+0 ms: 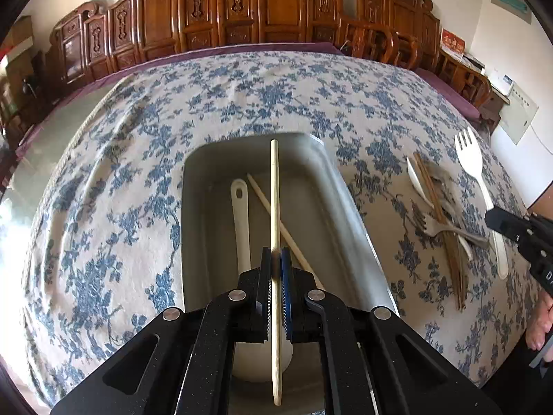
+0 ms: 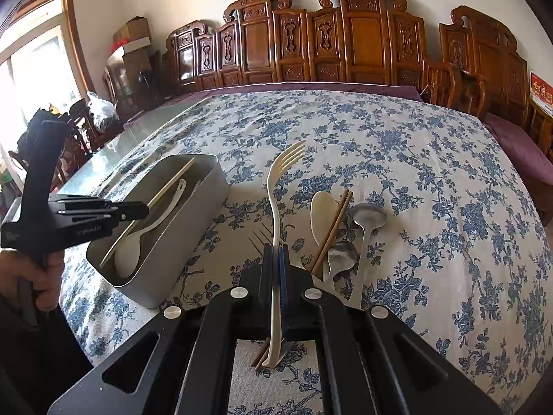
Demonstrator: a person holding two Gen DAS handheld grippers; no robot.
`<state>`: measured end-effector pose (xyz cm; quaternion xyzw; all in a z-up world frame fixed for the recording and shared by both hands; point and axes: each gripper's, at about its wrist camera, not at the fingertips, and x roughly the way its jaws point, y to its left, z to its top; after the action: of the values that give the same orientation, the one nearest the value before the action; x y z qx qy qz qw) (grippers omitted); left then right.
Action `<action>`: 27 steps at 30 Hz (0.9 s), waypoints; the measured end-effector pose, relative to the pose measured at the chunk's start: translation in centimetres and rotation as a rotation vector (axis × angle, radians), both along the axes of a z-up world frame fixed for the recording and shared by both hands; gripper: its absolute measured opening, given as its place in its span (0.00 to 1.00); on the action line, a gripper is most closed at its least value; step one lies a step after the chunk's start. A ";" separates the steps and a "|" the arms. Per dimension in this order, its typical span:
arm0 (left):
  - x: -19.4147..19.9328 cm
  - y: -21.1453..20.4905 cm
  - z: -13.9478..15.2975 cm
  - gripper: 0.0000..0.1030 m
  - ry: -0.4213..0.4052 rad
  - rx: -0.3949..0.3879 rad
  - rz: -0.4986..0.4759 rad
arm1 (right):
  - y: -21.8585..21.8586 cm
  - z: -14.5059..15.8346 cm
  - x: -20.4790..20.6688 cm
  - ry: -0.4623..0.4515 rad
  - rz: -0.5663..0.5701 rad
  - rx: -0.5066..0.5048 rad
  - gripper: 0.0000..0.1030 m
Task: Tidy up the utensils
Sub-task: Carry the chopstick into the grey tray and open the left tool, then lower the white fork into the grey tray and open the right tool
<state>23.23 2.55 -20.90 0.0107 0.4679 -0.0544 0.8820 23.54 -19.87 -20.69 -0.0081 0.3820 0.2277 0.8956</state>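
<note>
Counter under a white cloth (image 1: pixel 138 180) with blue flower print; cloth rumpled in places. Purple underlay (image 2: pixel 311 86) shows along far edge. Bare glass strip (image 2: pixel 114 159) at counter's left side. Row of carved wooden chair backs (image 1: pixel 242 7) against the far wall. Cardboard boxes (image 2: pixel 133 34) stacked in left corner beside a window (image 2: pixel 38 69). Red card (image 2: pixel 542 93) at right.

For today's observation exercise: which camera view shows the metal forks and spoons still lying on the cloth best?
The right wrist view: the metal spoons lie close ahead, bowls distinct, beside the brown chopsticks, a metal fork's tines showing. The left wrist view shows the same pile small, overlapped and distorted near the right edge.
</note>
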 end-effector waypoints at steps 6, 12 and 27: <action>-0.1 0.3 -0.4 0.04 -0.004 -0.013 0.002 | 0.5 -0.2 -0.1 0.003 0.006 -0.006 0.04; 0.3 0.4 -0.6 0.04 -0.005 -0.019 0.004 | 1.1 -0.3 -0.1 0.007 0.015 -0.011 0.04; -0.9 1.6 1.7 0.04 -0.078 -0.022 0.014 | 4.0 0.7 -1.4 -0.015 0.073 0.011 0.04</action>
<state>22.32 4.18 -19.17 -0.0004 0.4327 -0.0529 0.9000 22.16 -15.83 -19.99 -0.0188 0.3735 0.2623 0.8896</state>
